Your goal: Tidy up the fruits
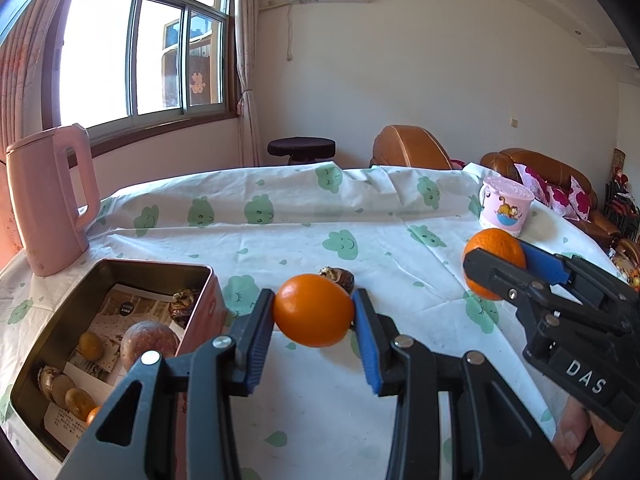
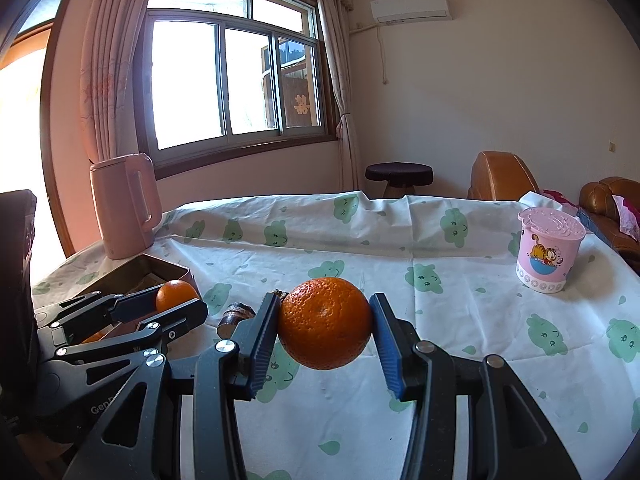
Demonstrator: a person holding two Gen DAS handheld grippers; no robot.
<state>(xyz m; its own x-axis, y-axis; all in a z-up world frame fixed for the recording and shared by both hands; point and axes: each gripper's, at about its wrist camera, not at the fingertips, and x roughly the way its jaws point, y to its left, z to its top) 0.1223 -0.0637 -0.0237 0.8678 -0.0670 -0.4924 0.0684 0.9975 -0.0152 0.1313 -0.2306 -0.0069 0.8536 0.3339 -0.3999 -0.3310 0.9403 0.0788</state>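
A: Item one, nearest the lens: left gripper [image 1: 314, 316], clamped on a smooth orange [image 1: 313, 310], carried clear above the surface.

B: Reason for the hold?

A: Judged as transit. The open metal tin [image 1: 120, 270] sits just to its left, already stocked with a round brown fruit [image 1: 150, 344] and several small ones, so that looks like the destination.

B: Item two?

A: Right gripper [image 2: 324, 322], pads pressed on a larger pebbled orange [image 2: 325, 322], also lifted, near the first and further from the tin. It probably waits its turn.

B: Loose stock?

A: One dark wrinkled fruit [image 1: 338, 277] on the cloth behind the smooth orange, beside the tin.

B: Surface?

A: White tablecloth [image 1: 400, 240] printed with green clouds, creased. Pink kettle [image 1: 52, 200] at the far left, cartoon-printed pink cup [image 1: 505, 210] at the far right.

B: Room?

A: Bright window [image 2: 232, 80] with curtains, wall air conditioner [image 2: 412, 6], dark stool [image 2: 400, 174], brown leather sofa [image 1: 544, 176].
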